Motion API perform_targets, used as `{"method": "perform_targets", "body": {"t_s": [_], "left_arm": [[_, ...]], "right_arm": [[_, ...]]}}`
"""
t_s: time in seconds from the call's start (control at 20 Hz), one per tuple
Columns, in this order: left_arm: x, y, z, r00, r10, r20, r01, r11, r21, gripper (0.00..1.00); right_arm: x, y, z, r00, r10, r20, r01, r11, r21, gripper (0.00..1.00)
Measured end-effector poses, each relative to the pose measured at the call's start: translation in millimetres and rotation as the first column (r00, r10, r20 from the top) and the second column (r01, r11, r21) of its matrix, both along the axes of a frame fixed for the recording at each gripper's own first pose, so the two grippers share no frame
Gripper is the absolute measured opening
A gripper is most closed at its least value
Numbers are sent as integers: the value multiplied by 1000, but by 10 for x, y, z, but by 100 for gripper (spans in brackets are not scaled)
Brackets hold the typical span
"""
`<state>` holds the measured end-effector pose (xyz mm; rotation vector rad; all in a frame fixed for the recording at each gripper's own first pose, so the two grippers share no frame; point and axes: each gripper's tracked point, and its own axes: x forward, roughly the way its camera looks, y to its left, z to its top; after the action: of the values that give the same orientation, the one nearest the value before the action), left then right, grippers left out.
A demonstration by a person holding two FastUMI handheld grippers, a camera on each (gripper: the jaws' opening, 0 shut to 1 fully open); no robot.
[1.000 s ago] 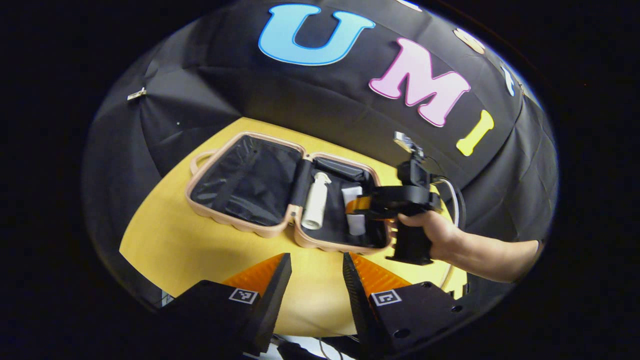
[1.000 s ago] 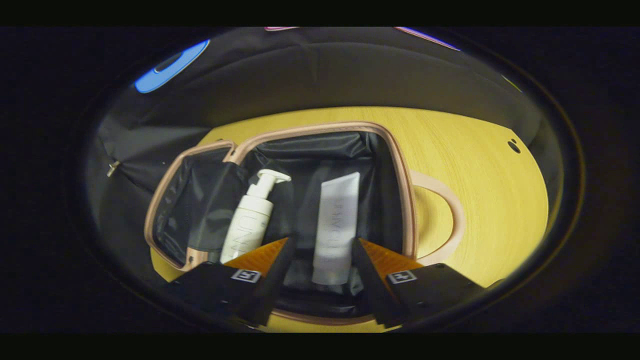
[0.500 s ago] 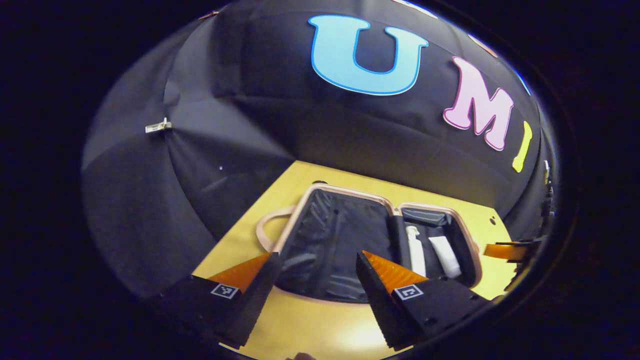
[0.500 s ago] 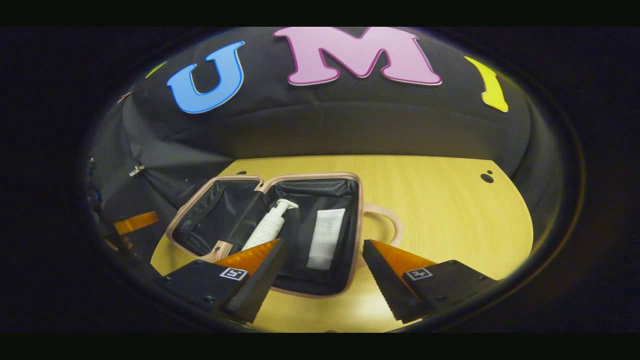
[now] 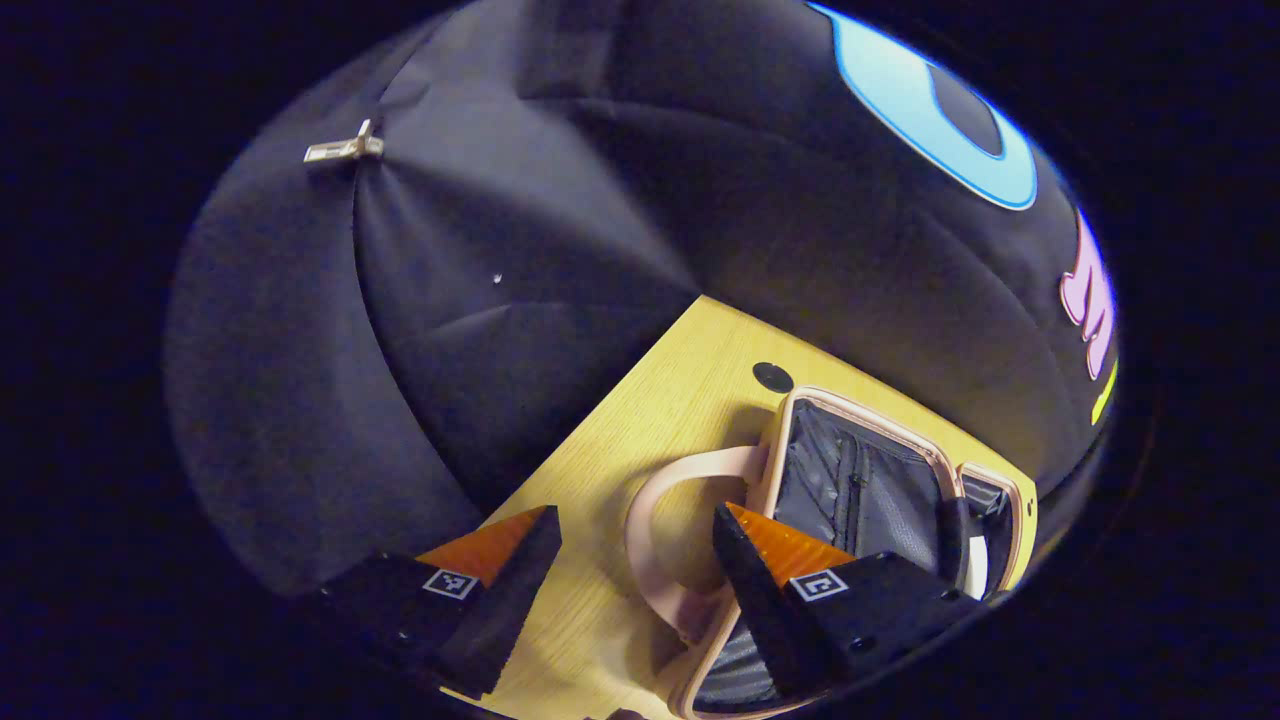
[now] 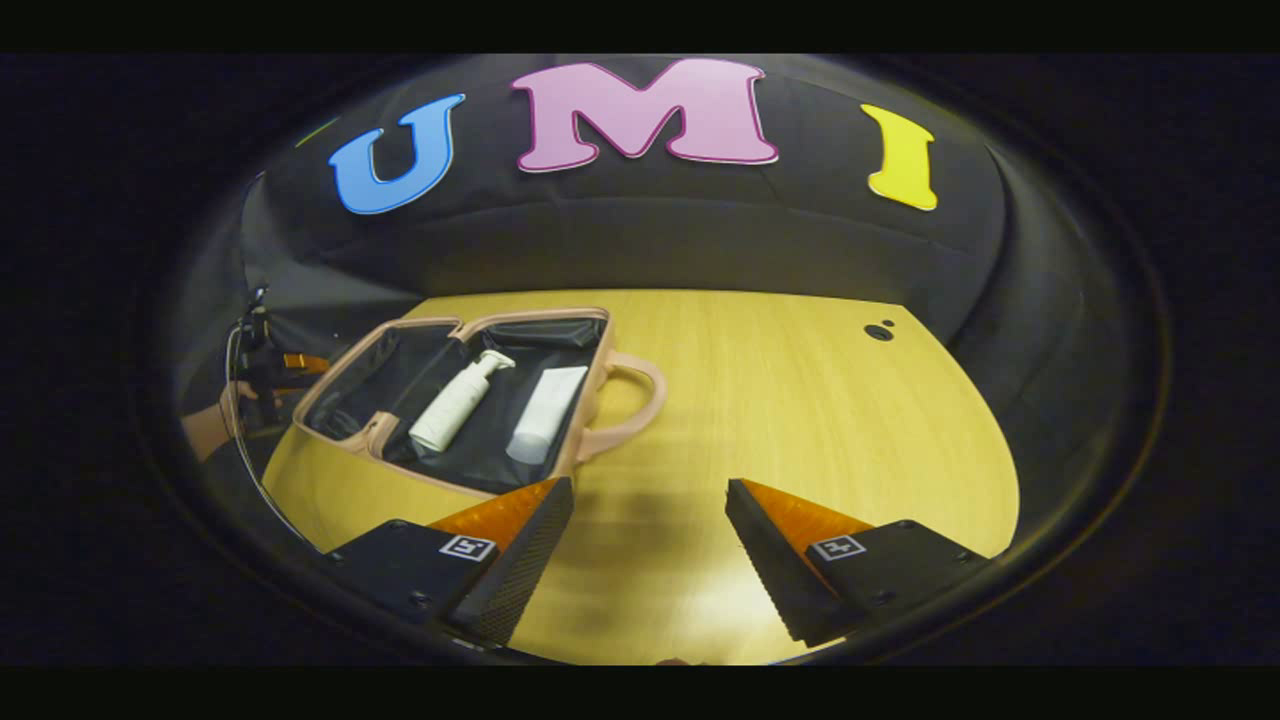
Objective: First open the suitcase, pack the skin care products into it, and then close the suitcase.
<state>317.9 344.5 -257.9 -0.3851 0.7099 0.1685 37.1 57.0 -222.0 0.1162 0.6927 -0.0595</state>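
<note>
Suitcase (image 6: 455,400) lies open flat at the table's (image 6: 800,400) left side in my right gripper view, both halves lined in dark fabric, pink rim all round. A white pump bottle (image 6: 455,402) and a white tube (image 6: 543,413) lie side by side in the half nearer the handle (image 6: 640,405). Printing on either is too small for me to read. My right gripper (image 6: 648,545) hangs over bare tabletop, fingers spread wide with nothing between them. To its right the wood runs open up to a small dark hole (image 6: 879,332) near the far edge.

In my left gripper view the left gripper (image 5: 635,565) is spread apart too, holding nothing; its right finger (image 5: 745,570) sits over the suitcase (image 5: 860,480) rim beside the other looped handle (image 5: 670,540). Bare wood lies under the left finger, the table's edge close beyond.
</note>
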Motion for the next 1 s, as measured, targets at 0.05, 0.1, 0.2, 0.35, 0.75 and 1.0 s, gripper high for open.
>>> {"method": "perform_targets", "body": {"t_s": [0.05, 0.1, 0.2, 0.35, 0.75, 1.0], "left_arm": [[81, 32, -96, 1000, 11, -21, -11, 1000, -24, 97], [143, 23, -191, 999, -4, -46, 2, 998, -56, 97], [164, 106, -284, 997, -4, -74, -1, 997, -78, 97], [228, 67, -265, 997, -36, -61, 30, 994, -106, 90], [198, -67, -332, 996, -71, -51, 64, 990, -124, 24], [152, -114, 103, 994, -105, 44, 106, 993, -42, 13]], "right_arm": [[-96, -22, -25, 1000, 3, -11, -3, 1000, -12, 98], [-178, -50, -42, 1000, 0, -24, -1, 1000, -7, 98], [-316, -88, -111, 998, -34, -59, 37, 999, 36, 98], [-385, -202, -216, 993, -84, -82, 89, 994, 57, 98], [-486, -378, -216, 993, -90, -77, 92, 995, 25, 89], [-472, -401, -260, 991, -103, -85, 106, 994, 34, 89]]}}
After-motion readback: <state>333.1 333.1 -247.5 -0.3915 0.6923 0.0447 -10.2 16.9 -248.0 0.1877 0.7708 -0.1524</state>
